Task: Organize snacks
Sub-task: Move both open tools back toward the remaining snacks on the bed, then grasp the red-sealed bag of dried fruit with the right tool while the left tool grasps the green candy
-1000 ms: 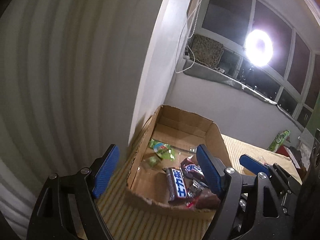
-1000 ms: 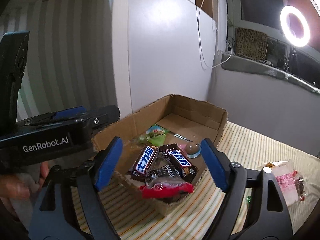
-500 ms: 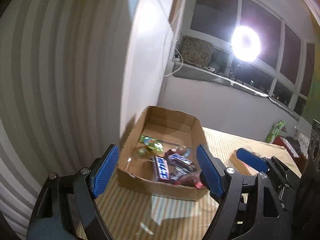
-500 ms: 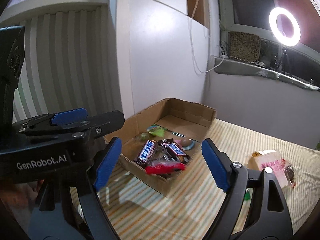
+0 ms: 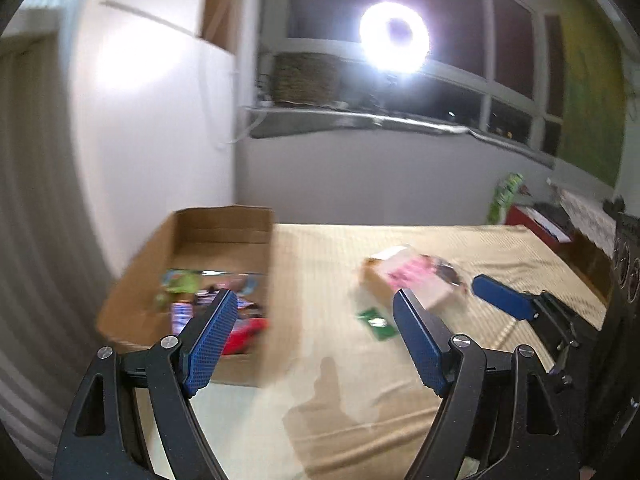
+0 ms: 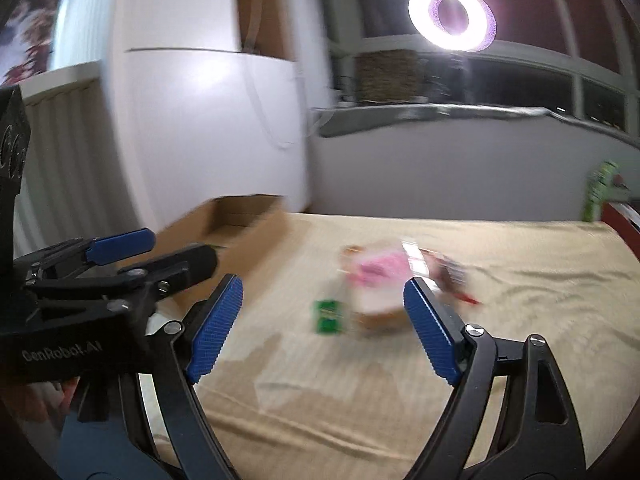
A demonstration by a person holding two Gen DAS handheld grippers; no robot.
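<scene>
An open cardboard box (image 5: 224, 224) (image 6: 244, 216) sits at the table's far left corner with several wrapped snacks in it, among them a red packet (image 5: 246, 332). On the striped cloth to its right lie a pink-and-white snack bag (image 5: 416, 280) (image 6: 380, 276) and a small green packet (image 5: 376, 324) (image 6: 329, 315). My left gripper (image 5: 314, 320) is open and empty, hovering short of the box's right wall. My right gripper (image 6: 324, 304) is open and empty, with the green packet and the bag just beyond its fingers. Both views are blurred.
A white wall panel (image 5: 152, 120) stands behind the box. A ring light (image 5: 394, 36) glares from the window sill. A green bag (image 5: 504, 196) and red items (image 5: 536, 224) sit at the far right. The left gripper's body (image 6: 80, 280) fills the right wrist view's left side.
Both grippers have swung to the right, away from the box, and pulled back from it. The pink bag and green packet have come toward the middle of both views. Jaws stay open.
</scene>
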